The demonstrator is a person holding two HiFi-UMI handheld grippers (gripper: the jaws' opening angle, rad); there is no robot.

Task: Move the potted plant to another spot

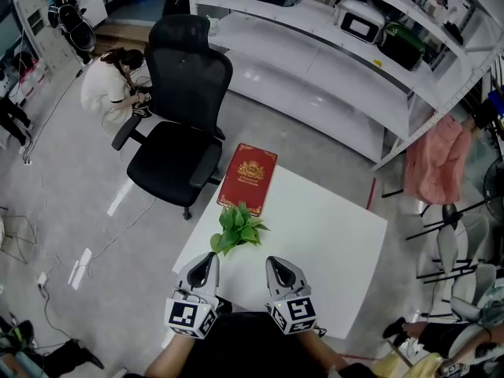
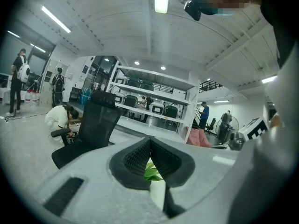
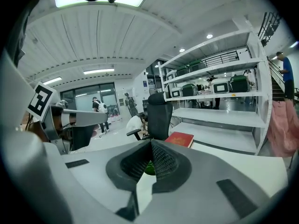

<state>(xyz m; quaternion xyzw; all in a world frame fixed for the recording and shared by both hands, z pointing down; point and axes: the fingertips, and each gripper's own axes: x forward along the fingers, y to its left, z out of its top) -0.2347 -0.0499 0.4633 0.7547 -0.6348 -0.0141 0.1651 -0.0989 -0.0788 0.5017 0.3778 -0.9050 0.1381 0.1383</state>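
Observation:
The potted plant (image 1: 237, 228) stands near the left front of the white table (image 1: 331, 242). Its green leaves spread wide and hide the pot from above. My left gripper (image 1: 210, 257) is just in front of the plant, a little to its left, with its jaws shut and nothing between them. About a hand's width to the right, my right gripper (image 1: 272, 261) is also shut and empty. Through the gap behind the closed jaws, leaves (image 2: 152, 171) show in the left gripper view. The right gripper view shows only a sliver of green plant (image 3: 149, 168).
A red book (image 1: 247, 176) lies at the table's far left edge. A black office chair (image 1: 184, 124) stands just beyond it. A person (image 1: 110, 85) crouches on the floor at the left. White shelving (image 1: 346, 61) with equipment runs along the back, and pink cloth (image 1: 437, 162) hangs at the right.

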